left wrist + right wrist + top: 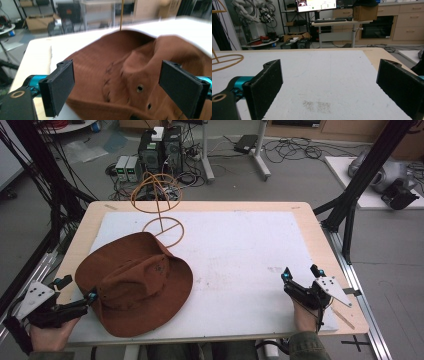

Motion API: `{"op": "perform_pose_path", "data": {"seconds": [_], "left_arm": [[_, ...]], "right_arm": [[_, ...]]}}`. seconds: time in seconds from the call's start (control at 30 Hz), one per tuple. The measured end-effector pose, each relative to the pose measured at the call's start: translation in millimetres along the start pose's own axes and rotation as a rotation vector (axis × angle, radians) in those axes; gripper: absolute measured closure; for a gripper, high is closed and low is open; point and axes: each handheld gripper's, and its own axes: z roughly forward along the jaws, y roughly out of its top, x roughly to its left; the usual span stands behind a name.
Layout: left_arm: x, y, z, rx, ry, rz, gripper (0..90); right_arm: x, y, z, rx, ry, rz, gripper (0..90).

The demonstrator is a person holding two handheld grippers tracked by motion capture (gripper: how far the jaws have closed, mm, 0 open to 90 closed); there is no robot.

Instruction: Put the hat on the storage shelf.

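Observation:
A brown wide-brimmed hat (135, 282) lies crown up on the white mat at the front left of the table. Behind it stands a thin tan wire hat stand (161, 205) with a round base and a looped top. My left gripper (78, 289) is at the hat's left brim, jaws wide open, the brim's edge reaching toward the gap between them. In the left gripper view the hat (135, 72) sits between and beyond the two open pads (61, 86). My right gripper (301, 273) rests open at the front right of the mat, with only the bare mat between its jaws.
The white mat (240, 255) covers most of the wooden table (320, 240). Computers and cables sit on the floor beyond the far edge. A black frame post (365, 175) rises at the right. The stand's base ring (227, 61) shows in the right gripper view.

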Motion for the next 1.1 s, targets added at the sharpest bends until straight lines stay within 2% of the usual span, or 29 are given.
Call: {"op": "perform_pose_path", "data": {"seconds": [0.07, 0.1, 0.13, 0.17, 0.27, 0.4, 0.5, 0.6, 0.67, 0.7, 0.73, 0.8, 0.83, 0.87, 0.9, 0.93, 0.97, 1.0, 1.03, 1.1], "left_arm": [[1.7, 2.7, 2.2, 0.049, -0.021, 0.022, 14.1], [3.0, 3.6, 5.5, 0.09, -0.062, 0.022, 14.6], [3.0, 3.6, 5.5, 0.09, -0.062, 0.022, 14.7], [1.0, 2.6, 10.5, 0.128, -0.09, 0.035, 14.7], [-6.0, -1.5, 19.8, 0.177, -0.117, 0.063, 14.7], [-11.1, -7.8, 30.9, 0.221, -0.135, 0.076, 14.7], [-11.0, -9.6, 34.1, 0.23, -0.133, 0.072, 14.3], [-8.3, -8.2, 36.4, 0.244, -0.137, 0.051, 14.3], [-7.7, -5.3, 38.5, 0.268, -0.138, 0.06, 14.2], [-8.7, -3.0, 42.4, 0.3, -0.143, 0.071, 14.2], [-8.7, -3.0, 42.4, 0.3, -0.143, 0.071, 14.4], [-9.8, -2.3, 47.2, 0.338, -0.164, 0.077, 16.2], [-11.3, -2.5, 50.5, 0.355, -0.154, 0.096, 18.5], [-11.3, -2.5, 50.5, 0.355, -0.154, 0.096, 21.6], [-11.0, -3.8, 52.2, 0.35, -0.175, 0.073, 27.6], [-11.0, -3.8, 52.2, 0.35, -0.175, 0.073, 31.7], [-11.8, -6.2, 53.5, 0.35, -0.195, 0.045, 36.8], [-11.8, -6.2, 53.5, 0.35, -0.195, 0.045, 44.1], [-11.5, -7.1, 53.4, 0.353, -0.236, 0.029, 53.2], [-12.2, -7.1, 53.4, 0.36, -0.235, 0.03, 75.4]], "right_arm": [[0.0, 0.0, -0.2, 0.0, 0.002, 0.002, 6.0], [0.0, 0.4, -0.6, -0.002, 0.006, 0.005, 6.0], [-0.5, 0.4, -0.6, -0.002, 0.004, 0.007, 6.0], [-1.3, 0.3, -0.3, -0.005, 0.003, 0.007, 6.0], [-2.2, -0.2, -0.4, 0.001, 0.004, 0.03, 6.0], [-3.9, -0.1, -0.6, 0.0, 0.002, 0.033, 6.0], [-4.2, -0.3, -0.6, 0.0, 0.005, 0.033, 6.0], [-3.6, -0.8, 0.3, 0.008, 0.01, 0.026, 6.0], [-2.8, -1.4, 1.3, 0.01, 0.012, 0.022, 6.0], [-2.2, -1.5, 1.6, 0.014, 0.014, 0.025, 6.0], [-2.0, -1.6, 2.0, 0.011, 0.016, 0.022, 6.0], [-1.3, -1.5, 1.9, 0.011, 0.016, 0.023, 6.0], [-1.4, -1.4, 1.8, 0.011, 0.016, 0.023, 6.0], [-1.4, -1.4, 1.8, 0.011, 0.016, 0.023, 6.0], [-2.3, -1.3, 1.5, 0.01, 0.013, 0.023, 6.0], [-2.8, -1.3, 1.4, 0.011, 0.011, 0.025, 6.0], [-3.7, -1.3, 1.2, 0.008, 0.011, 0.027, 6.0], [-4.0, -1.3, 0.9, 0.013, 0.008, 0.038, 6.0], [-5.2, -1.3, 1.1, 0.008, 0.008, 0.037, 6.0], [-6.0, -1.6, 1.1, 0.011, 0.004, 0.047, 6.0]]}}
